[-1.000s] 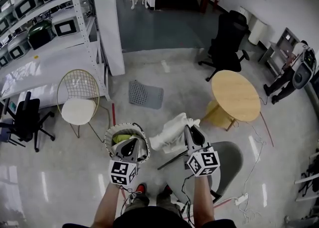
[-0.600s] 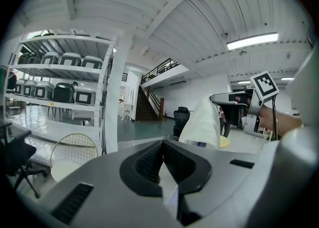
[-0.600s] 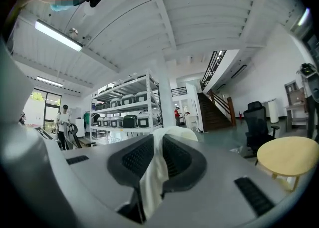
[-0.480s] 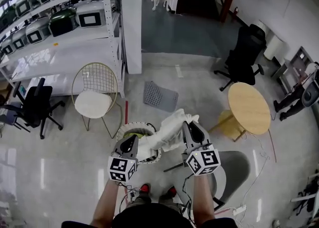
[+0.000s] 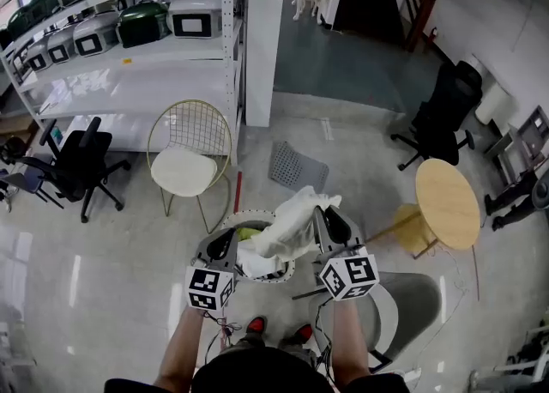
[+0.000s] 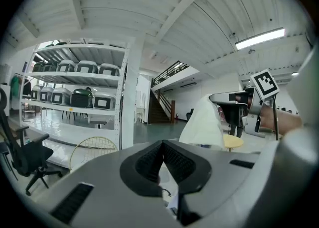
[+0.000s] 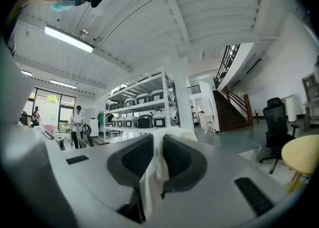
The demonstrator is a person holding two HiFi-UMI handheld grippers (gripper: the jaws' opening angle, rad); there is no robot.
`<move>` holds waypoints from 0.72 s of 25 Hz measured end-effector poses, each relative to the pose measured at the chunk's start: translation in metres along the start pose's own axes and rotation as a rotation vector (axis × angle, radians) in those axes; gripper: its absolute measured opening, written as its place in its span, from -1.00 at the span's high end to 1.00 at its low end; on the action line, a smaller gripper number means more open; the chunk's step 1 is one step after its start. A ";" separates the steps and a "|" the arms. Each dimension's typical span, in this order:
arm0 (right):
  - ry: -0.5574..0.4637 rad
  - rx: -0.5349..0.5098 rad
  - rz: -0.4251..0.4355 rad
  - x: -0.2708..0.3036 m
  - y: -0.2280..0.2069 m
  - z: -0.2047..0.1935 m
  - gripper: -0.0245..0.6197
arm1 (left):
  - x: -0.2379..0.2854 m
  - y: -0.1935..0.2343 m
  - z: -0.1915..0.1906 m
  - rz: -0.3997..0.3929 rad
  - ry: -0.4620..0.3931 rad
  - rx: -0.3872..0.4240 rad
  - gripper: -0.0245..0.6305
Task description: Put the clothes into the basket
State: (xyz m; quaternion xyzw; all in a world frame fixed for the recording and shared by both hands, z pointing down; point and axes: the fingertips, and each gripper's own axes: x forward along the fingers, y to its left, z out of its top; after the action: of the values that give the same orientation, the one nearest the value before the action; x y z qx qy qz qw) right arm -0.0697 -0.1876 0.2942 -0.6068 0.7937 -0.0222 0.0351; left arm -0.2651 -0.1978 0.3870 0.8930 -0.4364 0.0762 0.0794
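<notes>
— Now, right gripper (image 7: 158, 141) first?
— Clamped on the white garment (image 7: 153, 172), with a fold nipped between the jaws and hanging down behind them. Pointing about level.
— Same from the head view?
— Yes. Right gripper (image 5: 326, 211) holding the white garment (image 5: 292, 224) by its upper end. Sagging left and down from there, with the lower end over the mouth of the basket (image 5: 244, 214), towards the rim's left side.
— Left gripper (image 6: 162, 143)?
— Jaws closed tip to tip, nothing seen pinched between them. Something pale in the gap behind; cannot tell what. In the head view, left gripper (image 5: 225, 244) over the basket's left rim, just beside the garment's lower end. Touching or not, cannot tell.
— Inside the basket?
— Yellow-green item (image 5: 249, 233), showing beside the garment.
— Around it?
— Basket on the floor (image 5: 129, 280), just ahead of red shoes (image 5: 256, 325). Beyond it, a wire chair (image 5: 189, 155) with a white seat, then a grey mat (image 5: 298, 168). Shelving (image 5: 129, 31) along the back left. Round wooden table (image 5: 448, 202) off right, well apart. Black office chair (image 5: 81, 168) at far left.
</notes>
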 end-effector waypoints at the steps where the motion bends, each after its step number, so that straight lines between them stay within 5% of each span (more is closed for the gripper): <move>1: 0.002 0.002 0.006 0.004 0.005 -0.002 0.68 | -0.002 0.005 0.000 0.007 -0.001 0.000 0.90; 18: 0.166 0.029 0.063 0.068 0.053 -0.095 0.68 | 0.000 0.064 -0.016 0.052 0.039 0.007 0.90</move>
State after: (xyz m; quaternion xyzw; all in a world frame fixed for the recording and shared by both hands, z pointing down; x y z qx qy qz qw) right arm -0.1460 -0.2397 0.3830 -0.5771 0.8122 -0.0827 -0.0215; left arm -0.3167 -0.2329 0.4075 0.8799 -0.4576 0.0973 0.0828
